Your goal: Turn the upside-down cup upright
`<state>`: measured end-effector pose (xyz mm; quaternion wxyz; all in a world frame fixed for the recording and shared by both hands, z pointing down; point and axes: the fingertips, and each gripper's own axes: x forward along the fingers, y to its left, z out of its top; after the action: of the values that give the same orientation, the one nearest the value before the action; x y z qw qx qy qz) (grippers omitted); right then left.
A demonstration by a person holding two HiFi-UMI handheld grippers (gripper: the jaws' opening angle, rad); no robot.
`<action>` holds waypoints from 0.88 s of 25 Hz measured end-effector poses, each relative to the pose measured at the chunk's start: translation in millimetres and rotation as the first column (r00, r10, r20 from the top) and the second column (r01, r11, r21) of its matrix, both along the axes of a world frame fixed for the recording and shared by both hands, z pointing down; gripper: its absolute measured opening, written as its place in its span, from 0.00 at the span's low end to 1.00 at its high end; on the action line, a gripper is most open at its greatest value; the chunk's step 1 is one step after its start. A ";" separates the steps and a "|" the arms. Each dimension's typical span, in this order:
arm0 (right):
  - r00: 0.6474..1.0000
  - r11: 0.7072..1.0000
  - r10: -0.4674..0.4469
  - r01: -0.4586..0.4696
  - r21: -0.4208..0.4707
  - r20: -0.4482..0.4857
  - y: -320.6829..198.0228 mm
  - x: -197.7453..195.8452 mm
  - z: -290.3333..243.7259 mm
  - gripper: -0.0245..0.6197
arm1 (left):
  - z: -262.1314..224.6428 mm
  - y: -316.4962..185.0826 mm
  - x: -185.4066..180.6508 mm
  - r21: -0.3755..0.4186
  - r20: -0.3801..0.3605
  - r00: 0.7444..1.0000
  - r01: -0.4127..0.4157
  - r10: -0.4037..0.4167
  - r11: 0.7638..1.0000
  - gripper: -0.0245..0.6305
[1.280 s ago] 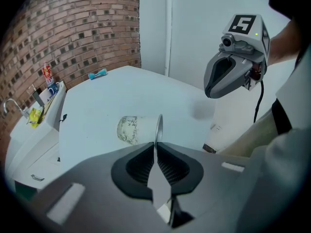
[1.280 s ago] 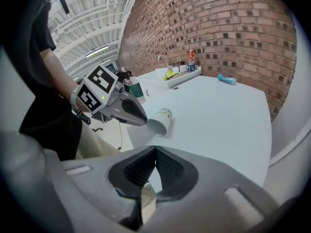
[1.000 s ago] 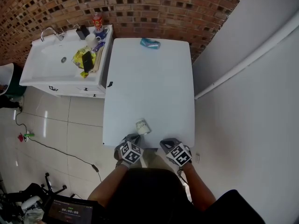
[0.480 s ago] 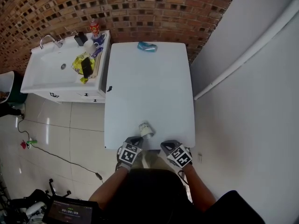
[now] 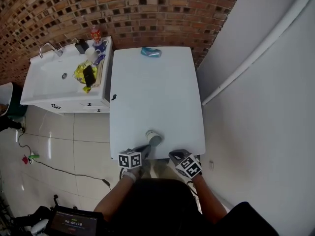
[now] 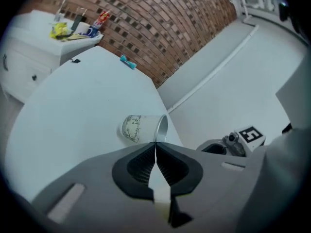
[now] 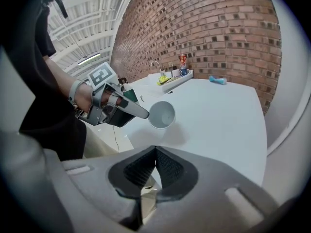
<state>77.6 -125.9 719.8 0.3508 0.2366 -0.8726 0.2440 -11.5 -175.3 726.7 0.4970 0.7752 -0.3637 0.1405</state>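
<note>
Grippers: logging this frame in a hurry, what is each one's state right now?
Left gripper: closed on the cup, at its rim.
Right gripper: closed, holding nothing.

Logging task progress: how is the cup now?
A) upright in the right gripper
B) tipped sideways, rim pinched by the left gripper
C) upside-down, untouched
B: the cup is tipped sideways, and the left gripper is closed on its rim; the right gripper is shut, empty.

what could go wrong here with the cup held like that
The left gripper pinches the cup only by its thin rim, so it may slip or crumple. The cup is tilted near the table edge; dropped, it might roll off. The right gripper is shut and not supporting it.
</note>
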 end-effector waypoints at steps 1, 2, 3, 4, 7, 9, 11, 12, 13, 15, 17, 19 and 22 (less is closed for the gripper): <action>1.000 1.000 0.003 -0.003 0.000 -0.001 1.1 0.0 0.5 0.03 | 1.1 -0.6 -2.7 -0.018 -0.024 0.999 0.026 -0.026 0.999 0.07; 1.000 1.000 0.005 -0.005 -0.001 -0.001 2.6 -0.4 0.7 0.03 | 2.1 -0.4 -4.9 -0.039 -0.051 0.997 0.048 -0.050 0.998 0.07; 1.000 1.000 0.007 -0.007 -0.002 -0.002 4.1 -1.4 0.2 0.03 | 3.8 0.8 -5.9 -0.065 -0.091 0.993 0.068 -0.073 0.996 0.07; 1.000 1.000 0.009 -0.009 -0.004 -0.003 5.7 -2.8 -0.9 0.03 | 5.6 2.6 -6.0 -0.096 -0.143 0.985 0.086 -0.099 0.992 0.07; 1.000 1.000 0.015 -0.015 -0.013 -0.006 11.0 -8.2 -5.6 0.03 | 7.8 4.6 -11.9 -0.193 -0.263 0.944 0.150 -0.198 0.970 0.07; 1.000 1.000 0.015 -0.016 -0.019 -0.009 15.1 -12.0 -8.3 0.03 | 8.5 5.5 -17.7 -0.241 -0.303 0.919 0.181 -0.252 0.953 0.07; 1.000 1.000 0.012 -0.012 -0.024 -0.013 18.5 -16.1 -9.3 0.03 | 9.3 7.4 -21.7 -0.273 -0.330 0.901 0.194 -0.281 0.942 0.07; 1.000 1.000 0.009 -0.009 -0.026 -0.014 19.8 -18.6 -9.4 0.03 | 9.7 8.3 -23.5 -0.288 -0.342 0.893 0.198 -0.293 0.937 0.07; 1.000 1.000 0.005 -0.005 -0.027 -0.015 20.9 -21.2 -9.4 0.03 | 10.3 9.1 -25.2 -0.304 -0.356 0.882 0.202 -0.308 0.931 0.07; 1.000 1.000 -0.003 0.002 -0.028 -0.017 22.2 -26.1 -9.7 0.03 | 12.6 10.6 -28.7 -0.343 -0.383 0.857 0.215 -0.345 0.914 0.07; 1.000 1.000 -0.009 0.009 -0.025 -0.018 22.6 -30.6 -10.7 0.03 | 15.4 11.6 -32.5 -0.375 -0.401 0.834 0.227 -0.378 0.899 0.08; 1.000 1.000 -0.014 0.014 -0.021 -0.019 22.6 -34.4 -11.0 0.03 | 18.4 11.3 -35.6 -0.391 -0.409 0.821 0.236 -0.397 0.890 0.08; 1.000 1.000 -0.017 0.017 -0.015 -0.024 24.8 -38.3 -8.8 0.03 | 22.2 8.9 -38.9 -0.387 -0.415 0.814 0.247 -0.407 0.888 0.08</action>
<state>39.3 -101.1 711.0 0.3649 0.2295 -0.8686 0.2445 -50.4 -166.4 748.9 0.7060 0.6203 -0.3295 -0.0907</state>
